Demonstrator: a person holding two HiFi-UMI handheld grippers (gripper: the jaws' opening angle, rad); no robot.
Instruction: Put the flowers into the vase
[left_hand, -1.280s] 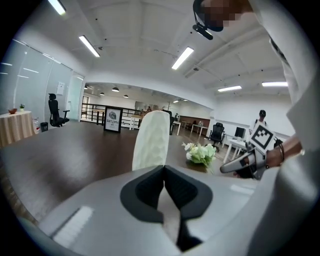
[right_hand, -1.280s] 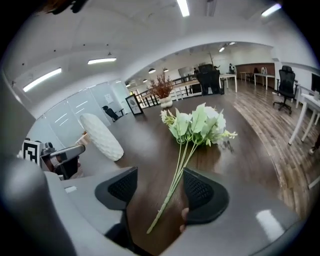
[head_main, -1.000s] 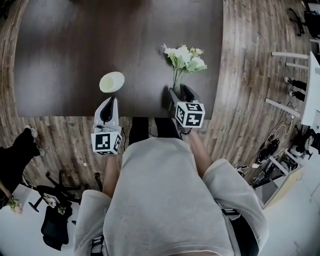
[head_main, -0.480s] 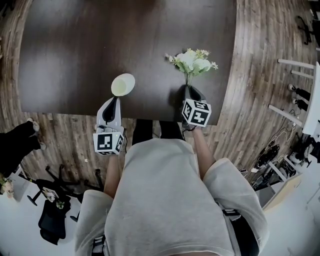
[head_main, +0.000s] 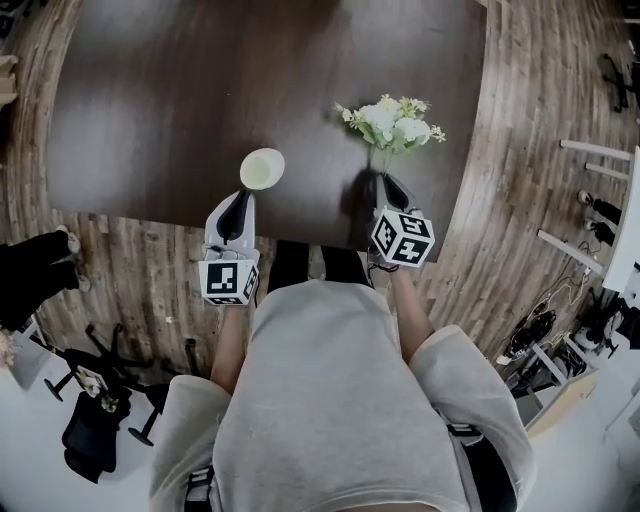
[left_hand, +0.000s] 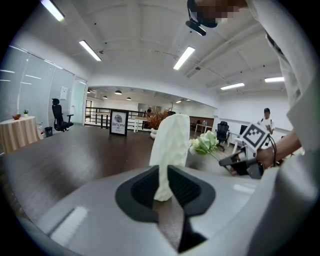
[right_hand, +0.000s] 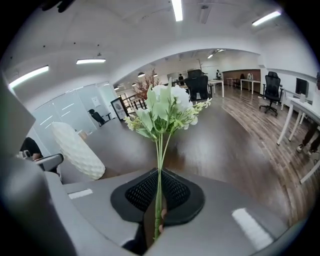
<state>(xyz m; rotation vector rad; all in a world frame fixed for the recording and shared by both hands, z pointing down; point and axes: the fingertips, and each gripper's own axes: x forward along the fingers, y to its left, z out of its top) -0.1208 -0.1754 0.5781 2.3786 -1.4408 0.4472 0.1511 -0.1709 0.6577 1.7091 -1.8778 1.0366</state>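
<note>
1. Clamping the thin green stems (right_hand: 159, 160) of the flowers (head_main: 392, 123), the right gripper (head_main: 384, 182) holds the bunch upright over the near right part of the dark table (head_main: 180, 80). Its jaws have just been closing and now pinch the stems between their black pads.
2. White and pale green blooms stand clear above the right gripper, on the side away from the person (head_main: 330, 400).
3. The left gripper (head_main: 240, 198) is closed on the lower part of the pale ribbed vase (head_main: 262, 168). The left gripper view shows its jaws pressed to either side of the vase.
4. The vase shows by the table's near edge with its open mouth turned up toward the head camera. It is left of the flowers and well apart from them.
5. In the right gripper view the vase leans to the left. Whether its base rests on the table cannot be told.
6. The flowers are not yet in the vase.
7. A wood-plank floor (head_main: 530, 150) surrounds the table.
</note>
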